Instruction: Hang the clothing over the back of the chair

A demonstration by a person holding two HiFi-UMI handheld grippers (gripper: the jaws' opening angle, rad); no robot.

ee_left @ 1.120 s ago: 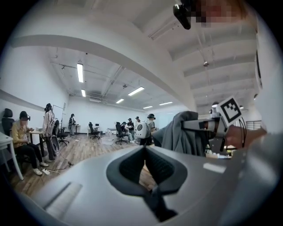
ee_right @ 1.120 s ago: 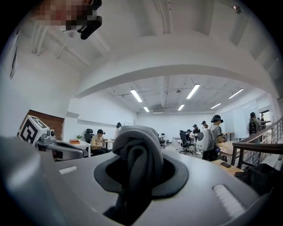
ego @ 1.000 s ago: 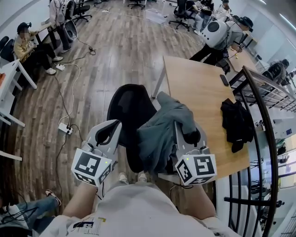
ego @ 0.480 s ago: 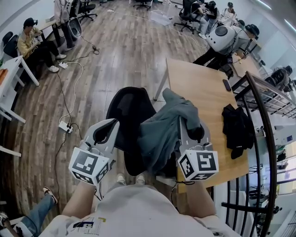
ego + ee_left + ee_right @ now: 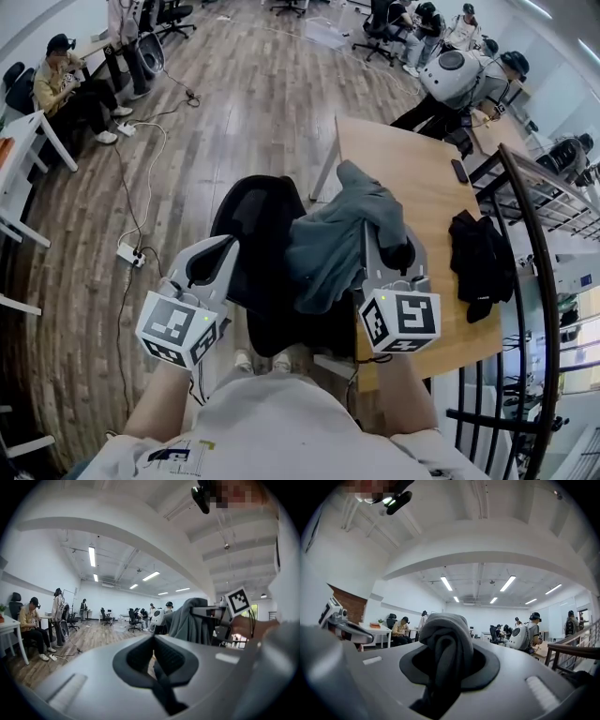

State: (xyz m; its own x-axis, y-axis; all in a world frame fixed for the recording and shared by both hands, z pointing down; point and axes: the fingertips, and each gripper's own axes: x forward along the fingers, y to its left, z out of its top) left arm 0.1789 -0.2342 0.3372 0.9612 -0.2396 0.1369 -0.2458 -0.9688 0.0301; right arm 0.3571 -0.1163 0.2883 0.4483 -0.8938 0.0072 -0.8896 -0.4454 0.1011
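Grey clothing (image 5: 328,248): soft matt cloth, heavily creased (thick rolled folds are seen close up). Chair (image 5: 253,220): black, matt back. Table (image 5: 394,159): smooth pale wood top, low sheen. Floor (image 5: 234,103): wood planks, grain visible; a slight gloss is noted.

The head view looks steeply down from above the person (image 5: 272,422) onto the left gripper (image 5: 225,249), the right gripper (image 5: 386,246), the chair (image 5: 258,220), the table (image 5: 394,159) and the floor (image 5: 234,94). The left gripper view sits close behind its own jaws, faces level, and catches the right gripper at its right side. The right gripper view rides just as close behind its jaws, also level, with the left gripper at its left edge. All three share the garment (image 5: 333,244).
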